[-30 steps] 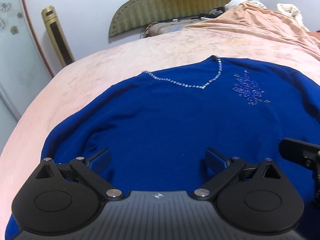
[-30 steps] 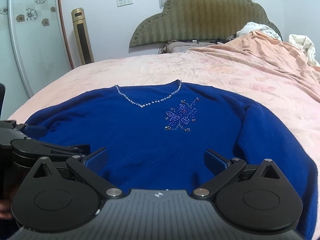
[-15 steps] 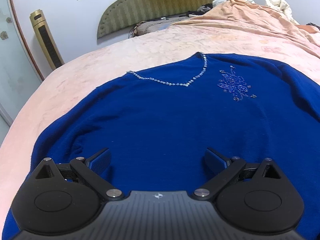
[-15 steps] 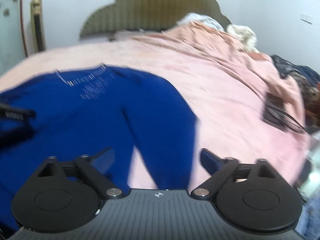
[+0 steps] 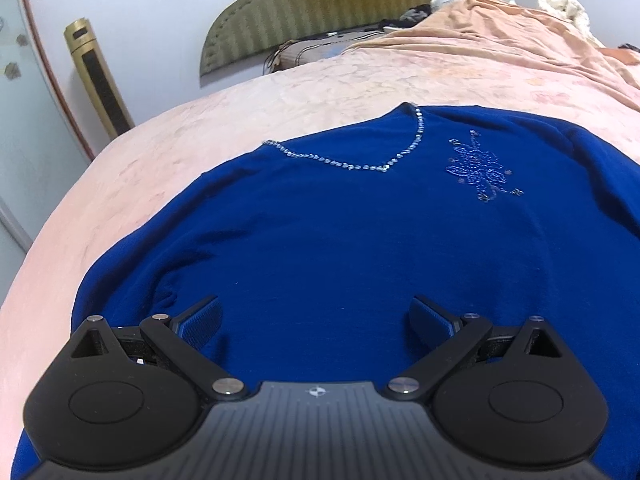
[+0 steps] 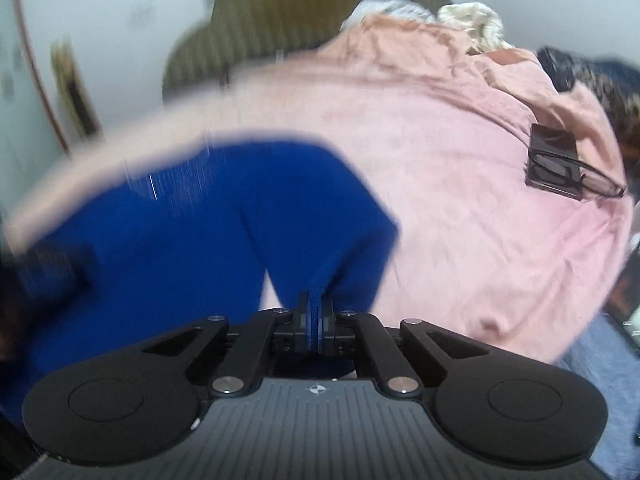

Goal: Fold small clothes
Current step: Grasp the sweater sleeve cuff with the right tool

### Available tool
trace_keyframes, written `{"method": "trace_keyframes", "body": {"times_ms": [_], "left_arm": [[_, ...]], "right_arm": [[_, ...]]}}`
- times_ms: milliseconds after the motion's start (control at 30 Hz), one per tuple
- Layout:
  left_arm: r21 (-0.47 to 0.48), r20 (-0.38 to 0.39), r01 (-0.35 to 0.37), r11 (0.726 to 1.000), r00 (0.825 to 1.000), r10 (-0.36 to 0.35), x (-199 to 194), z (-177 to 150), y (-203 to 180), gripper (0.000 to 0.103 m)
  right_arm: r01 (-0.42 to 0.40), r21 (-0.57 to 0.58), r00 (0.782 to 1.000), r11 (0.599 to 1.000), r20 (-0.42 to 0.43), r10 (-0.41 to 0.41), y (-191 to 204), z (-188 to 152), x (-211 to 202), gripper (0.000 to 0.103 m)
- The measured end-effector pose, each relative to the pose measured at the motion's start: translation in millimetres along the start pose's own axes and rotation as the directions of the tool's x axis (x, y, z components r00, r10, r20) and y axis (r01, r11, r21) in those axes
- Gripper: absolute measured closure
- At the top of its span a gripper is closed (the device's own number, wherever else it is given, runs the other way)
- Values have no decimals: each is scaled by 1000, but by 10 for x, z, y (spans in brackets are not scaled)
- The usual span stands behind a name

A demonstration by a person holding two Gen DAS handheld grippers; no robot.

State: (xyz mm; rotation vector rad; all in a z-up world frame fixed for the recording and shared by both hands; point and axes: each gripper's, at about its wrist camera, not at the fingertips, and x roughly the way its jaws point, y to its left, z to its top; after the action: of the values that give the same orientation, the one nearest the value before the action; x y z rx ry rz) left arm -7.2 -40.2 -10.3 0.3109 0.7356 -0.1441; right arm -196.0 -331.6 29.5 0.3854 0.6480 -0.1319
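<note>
A blue sweater (image 5: 340, 232) with a beaded V-neck and a sparkly flower lies flat on the pink bed (image 5: 160, 148). My left gripper (image 5: 316, 320) hovers open over its lower part, its blue pads apart and nothing between them. In the blurred right wrist view the sweater's right sleeve (image 6: 320, 216) runs down toward me. My right gripper (image 6: 316, 312) is shut on the sleeve's end, with blue cloth pinched between the pads.
A dark case with glasses (image 6: 560, 164) lies on the bedspread at the right. A rumpled orange blanket (image 5: 500, 28) and pillows sit near the headboard (image 5: 320, 12). A gold tower appliance (image 5: 100, 84) stands by the wall at the left.
My right gripper swung to the right, from over the sweater's body to its right sleeve, and shut on the sleeve's end. It left the left wrist view. The left gripper stayed open.
</note>
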Motion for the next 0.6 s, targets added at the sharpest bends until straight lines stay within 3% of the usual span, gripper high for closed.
{"method": "trace_keyframes", "body": {"times_ms": [67, 133, 267, 333, 433, 533, 600], "left_arm": [[-3, -5, -1, 1000, 1000, 1, 9, -7, 16, 2], [1, -6, -7, 1000, 1000, 7, 10, -22, 26, 2], [-1, -12, -22, 1000, 1000, 22, 24, -32, 60, 2], [-6, -16, -25, 1000, 1000, 25, 20, -33, 77, 2], [-8, -15, -34, 999, 999, 34, 16, -34, 112, 2], [-9, -18, -39, 999, 999, 39, 26, -30, 137, 2], [-10, -21, -38, 999, 999, 38, 42, -25, 148, 2]], "right_arm": [[-98, 125, 993, 987, 78, 89, -243, 266, -86, 99], [-149, 197, 983, 969, 136, 124, -470, 527, -81, 99], [-144, 273, 982, 951, 159, 103, -851, 960, 164, 98], [-122, 282, 989, 952, 119, 91, -1002, 1136, 396, 98], [-1, 223, 999, 975, 38, -7, -1073, 1269, 671, 97], [118, 112, 993, 987, -41, -114, -1092, 1330, 888, 97], [144, 70, 988, 987, -70, -139, -1105, 1364, 930, 97]]}}
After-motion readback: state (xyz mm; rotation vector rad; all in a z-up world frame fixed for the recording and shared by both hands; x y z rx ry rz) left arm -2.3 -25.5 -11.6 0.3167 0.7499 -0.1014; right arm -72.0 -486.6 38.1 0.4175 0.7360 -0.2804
